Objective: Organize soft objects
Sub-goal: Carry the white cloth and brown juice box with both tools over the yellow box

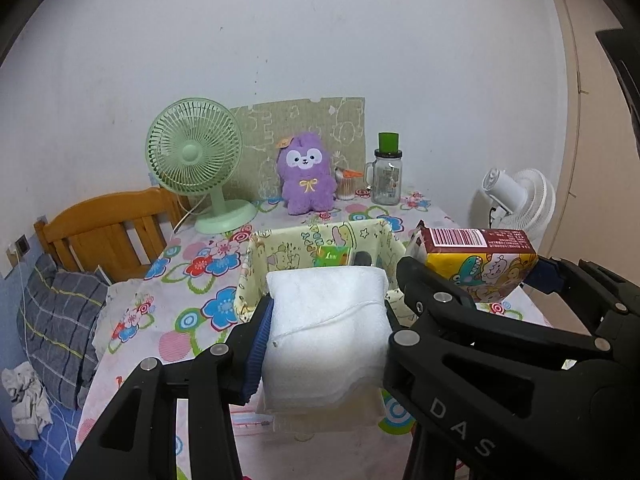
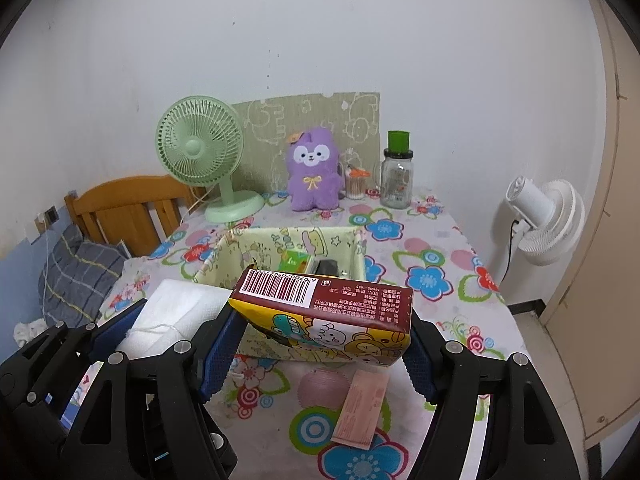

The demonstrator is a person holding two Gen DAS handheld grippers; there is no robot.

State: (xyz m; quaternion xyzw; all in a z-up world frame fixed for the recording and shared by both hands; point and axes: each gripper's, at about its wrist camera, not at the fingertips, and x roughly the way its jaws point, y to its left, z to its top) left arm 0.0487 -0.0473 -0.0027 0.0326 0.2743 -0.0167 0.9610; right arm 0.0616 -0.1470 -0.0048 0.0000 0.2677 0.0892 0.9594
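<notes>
One tabletop (image 2: pixel 460 276) in a flowered cloth carries nearly everything. Two fans: a green one (image 1: pixel 195 152) standing on it at the back left, a white one (image 2: pixel 548 222) off its right edge. One fabric storage bin (image 2: pixel 260 248) sits mid-tabletop, open-topped; inside lie a green packet (image 2: pixel 294 260) and a dark object too hidden to identify. One purple plush toy (image 1: pixel 306 174) sits upright at the back, with one glass jar (image 1: pixel 387 176) with a green lid to its right and a small cotton-swab container (image 2: pixel 356 184) between them.

The left claw (image 1: pixel 324 332) is clamped on one folded white towel (image 1: pixel 328 320), held above the near edge of the bin. The right claw (image 2: pixel 320 340) is closed on one cartoon-printed tissue pack (image 2: pixel 332 316), barcode up, raised in front of the bin, just beside the towel.

Only the right wrist view shows one pink sachet (image 2: pixel 362 410) lying flat on the near tabletop. Only the left view shows crumpled white cloth (image 1: pixel 26 400) beside the plaid pillow (image 1: pixel 60 328) on the bed.
</notes>
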